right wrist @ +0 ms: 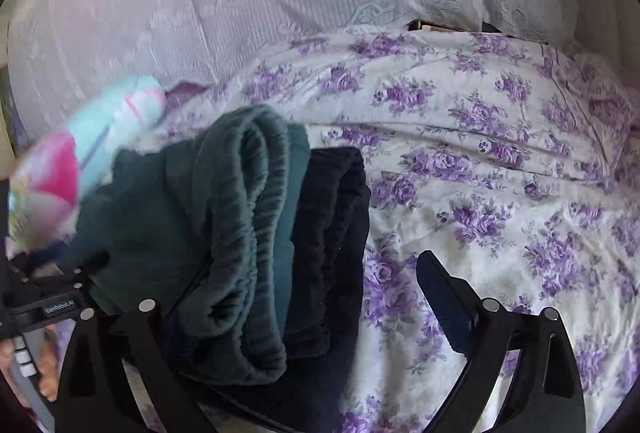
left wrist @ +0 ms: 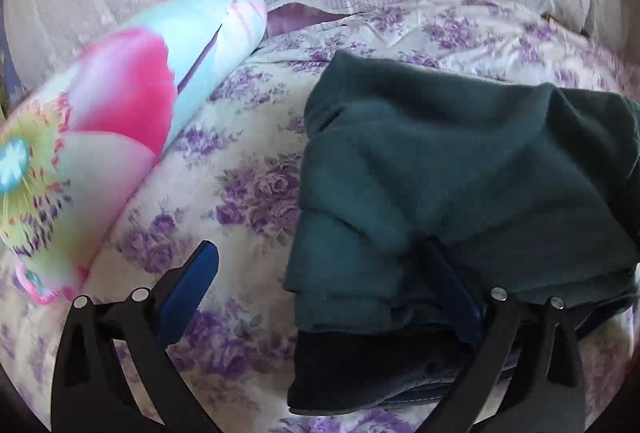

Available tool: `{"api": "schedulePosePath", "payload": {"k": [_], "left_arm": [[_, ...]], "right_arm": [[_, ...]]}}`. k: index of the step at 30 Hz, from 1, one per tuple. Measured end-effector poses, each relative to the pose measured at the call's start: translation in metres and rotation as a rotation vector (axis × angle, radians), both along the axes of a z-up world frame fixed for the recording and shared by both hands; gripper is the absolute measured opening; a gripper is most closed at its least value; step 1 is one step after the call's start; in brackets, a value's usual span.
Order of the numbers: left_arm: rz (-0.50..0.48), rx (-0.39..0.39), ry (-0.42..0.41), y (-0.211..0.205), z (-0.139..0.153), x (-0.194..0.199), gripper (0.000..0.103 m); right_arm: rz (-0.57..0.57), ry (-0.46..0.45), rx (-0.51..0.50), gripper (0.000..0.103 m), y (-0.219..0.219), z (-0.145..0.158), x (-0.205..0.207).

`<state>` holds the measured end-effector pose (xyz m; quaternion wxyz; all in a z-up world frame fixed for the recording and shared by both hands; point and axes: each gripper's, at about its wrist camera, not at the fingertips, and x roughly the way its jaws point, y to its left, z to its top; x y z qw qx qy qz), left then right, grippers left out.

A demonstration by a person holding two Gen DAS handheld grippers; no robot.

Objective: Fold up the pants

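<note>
Left tool [left wrist: 320,297] nearest, fingers spread wide, holding nothing; right finger tucked at edge of folded dark teal fleece pants [left wrist: 460,169], stacked on a darker folded garment [left wrist: 360,373] on the purple-floral bedspread [left wrist: 240,193]. Flowered pillow [left wrist: 100,137] lies left.

Right tool [right wrist: 296,309] likewise gapes, empty, straddling ribbed waistband [right wrist: 240,201]. Soft, light, limp, grippy fleece; best pinched at waistband or fold edge.

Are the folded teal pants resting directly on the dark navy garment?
Touching. The right wrist view shows the teal pants stacked on the dark navy garment, edges pressed together with no gap.
</note>
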<state>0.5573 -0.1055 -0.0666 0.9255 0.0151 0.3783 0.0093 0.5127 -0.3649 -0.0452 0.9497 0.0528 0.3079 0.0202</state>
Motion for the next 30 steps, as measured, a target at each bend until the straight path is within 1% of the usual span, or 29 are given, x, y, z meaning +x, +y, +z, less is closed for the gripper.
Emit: {"api": "schedulePosePath", "payload": {"k": [1, 2, 3, 4, 6, 7, 8, 9, 10, 11, 12, 13, 15, 16, 17, 19, 22, 23, 26, 30], "left_arm": [[-0.005, -0.02, -0.011, 0.003, 0.004, -0.001, 0.099], [-0.005, -0.031, -0.039, 0.005, 0.007, -0.006, 0.099], [0.004, -0.026, -0.051, 0.005, 0.007, -0.01, 0.099], [0.007, -0.02, -0.056, 0.004, 0.008, -0.014, 0.098], [-0.011, -0.016, -0.084, 0.0, 0.016, -0.031, 0.098], [-0.016, -0.011, -0.107, -0.002, 0.02, -0.039, 0.098], [-0.018, 0.001, -0.131, -0.004, 0.024, -0.052, 0.098], [-0.02, 0.013, -0.144, -0.008, 0.027, -0.063, 0.098], [-0.026, 0.023, -0.148, -0.01, 0.028, -0.073, 0.098], [-0.037, 0.034, -0.147, -0.012, 0.029, -0.085, 0.098], [-0.042, 0.047, -0.145, -0.014, 0.03, -0.097, 0.098], [-0.041, 0.059, -0.144, -0.016, 0.03, -0.107, 0.098], [-0.046, 0.08, -0.151, -0.016, 0.032, -0.133, 0.098], [-0.043, 0.078, -0.161, -0.015, 0.034, -0.145, 0.098], [-0.037, 0.068, -0.174, -0.012, 0.037, -0.16, 0.098], [-0.036, 0.033, -0.185, -0.008, 0.043, -0.18, 0.098], [-0.035, -0.044, -0.177, 0.0, 0.049, -0.207, 0.098], [-0.027, -0.068, -0.177, 0.005, 0.05, -0.221, 0.098], [-0.035, -0.058, -0.197, 0.011, 0.052, -0.252, 0.098], [-0.026, -0.008, -0.223, 0.013, 0.051, -0.279, 0.098]], "right_arm": [[-0.009, -0.024, -0.02, 0.097, 0.002, 0.002, -0.004], [-0.018, -0.055, -0.041, 0.097, 0.005, 0.006, -0.01], [-0.028, -0.105, -0.066, 0.097, 0.01, 0.011, -0.019], [-0.025, -0.177, -0.089, 0.098, 0.016, 0.02, -0.032], [0.006, -0.26, -0.113, 0.099, 0.026, 0.026, -0.049], [0.011, -0.244, -0.152, 0.099, 0.033, 0.026, -0.051], [-0.004, -0.176, -0.199, 0.099, 0.037, 0.02, -0.045], [-0.014, -0.073, -0.237, 0.099, 0.039, 0.008, -0.036], [-0.006, 0.043, -0.237, 0.099, 0.038, -0.006, -0.026], [-0.022, 0.082, -0.18, 0.099, 0.03, -0.01, -0.027], [-0.061, 0.057, -0.141, 0.099, 0.024, -0.002, -0.038], [-0.084, -0.018, -0.094, 0.099, 0.019, 0.014, -0.057], [-0.054, -0.15, -0.012, 0.099, 0.018, 0.041, -0.096], [-0.04, -0.183, 0.01, 0.099, 0.02, 0.048, -0.112], [-0.032, -0.195, 0.019, 0.099, 0.022, 0.051, -0.124], [-0.019, -0.186, 0.02, 0.099, 0.029, 0.051, -0.144], [-0.014, -0.174, 0.011, 0.099, 0.043, 0.034, -0.175], [-0.015, -0.172, -0.001, 0.099, 0.05, 0.03, -0.187], [-0.018, -0.205, -0.061, 0.099, 0.06, 0.024, -0.214], [-0.033, -0.346, -0.103, 0.099, 0.075, 0.033, -0.263]]}}
